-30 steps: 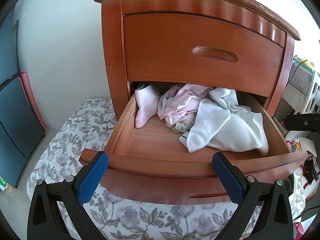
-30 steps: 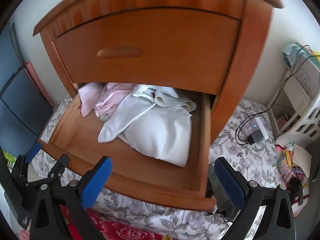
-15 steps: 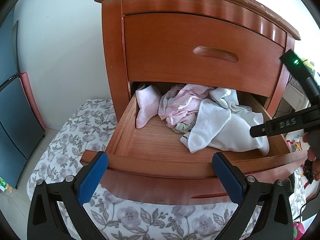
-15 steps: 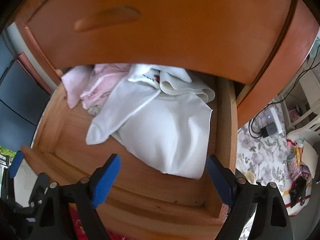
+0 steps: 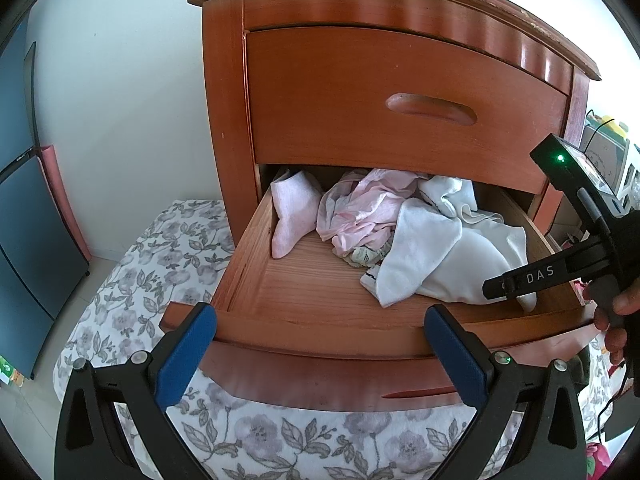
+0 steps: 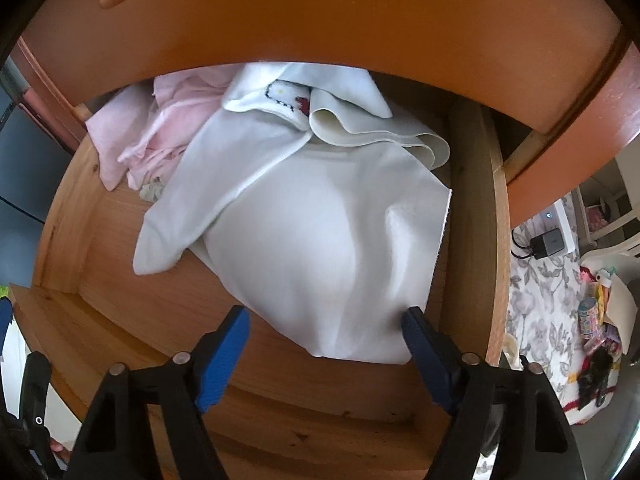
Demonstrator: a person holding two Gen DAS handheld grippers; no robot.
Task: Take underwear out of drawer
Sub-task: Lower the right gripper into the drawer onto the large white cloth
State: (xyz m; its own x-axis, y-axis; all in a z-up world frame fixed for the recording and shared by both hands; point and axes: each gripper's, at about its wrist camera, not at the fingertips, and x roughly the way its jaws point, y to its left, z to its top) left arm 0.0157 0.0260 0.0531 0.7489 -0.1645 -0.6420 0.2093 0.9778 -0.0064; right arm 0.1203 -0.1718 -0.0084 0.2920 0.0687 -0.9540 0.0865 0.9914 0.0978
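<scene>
The lower drawer (image 5: 320, 340) of a wooden nightstand stands pulled out. A white underwear piece (image 5: 452, 264) lies at its right, crumpled pink garments (image 5: 360, 208) in the middle, a pink sock (image 5: 290, 216) at the left. My left gripper (image 5: 319, 314) is open and holds nothing, just in front of the drawer's front rim. My right gripper (image 6: 326, 318) is open inside the drawer, its blue pads on either side of the near edge of the white underwear (image 6: 304, 232). Its black body (image 5: 560, 272), held by a hand, shows over the drawer's right side.
The upper drawer (image 5: 400, 100) is shut and overhangs the back of the clothes. A floral cloth (image 5: 140, 260) covers the floor around the nightstand. A charger with its cable (image 6: 548, 240) lies to the right, near white shelving and clutter. A dark blue panel (image 5: 24, 220) stands at the left.
My right gripper has moved forward and down into the drawer until its pads flank the white underwear. The left gripper and the clothes have stayed put.
</scene>
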